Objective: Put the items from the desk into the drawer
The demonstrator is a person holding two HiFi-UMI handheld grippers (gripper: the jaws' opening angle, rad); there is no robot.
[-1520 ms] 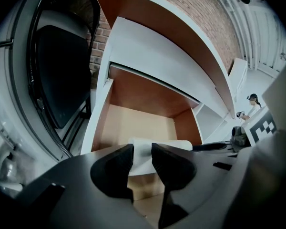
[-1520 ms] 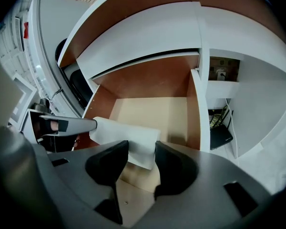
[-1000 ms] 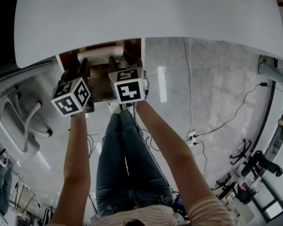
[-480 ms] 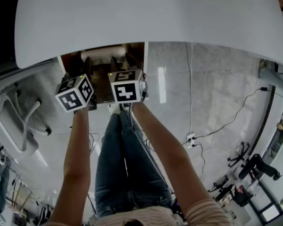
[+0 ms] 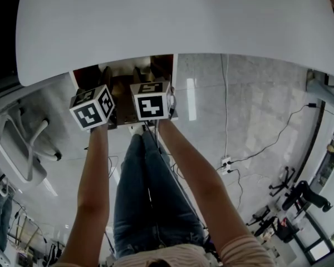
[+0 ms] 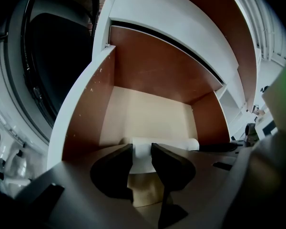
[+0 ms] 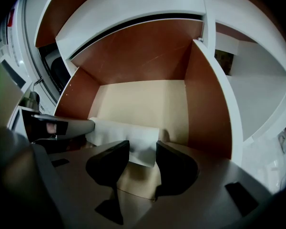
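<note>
Under the white desk top (image 5: 172,21) an open drawer (image 5: 124,90) shows a brown inside and a pale floor (image 6: 148,113). A white paper roll (image 6: 181,143) lies across it, low over the floor. My left gripper (image 6: 142,148) is shut on the roll near one end. My right gripper (image 7: 142,149) is shut on the other end of the roll (image 7: 128,130). In the head view both grippers reach into the drawer side by side, the left gripper (image 5: 107,74) next to the right gripper (image 5: 147,71); the roll is hidden there.
The drawer's brown side walls (image 7: 205,99) and back wall (image 6: 157,75) close in on both grippers. A white chair (image 5: 16,143) stands at the left on the marble floor. Cables (image 5: 256,149) run across the floor at the right. The person's legs (image 5: 150,188) are below the drawer.
The left gripper has sunk a little deeper into the drawer with the roll. The right gripper has stayed nearly where it was.
</note>
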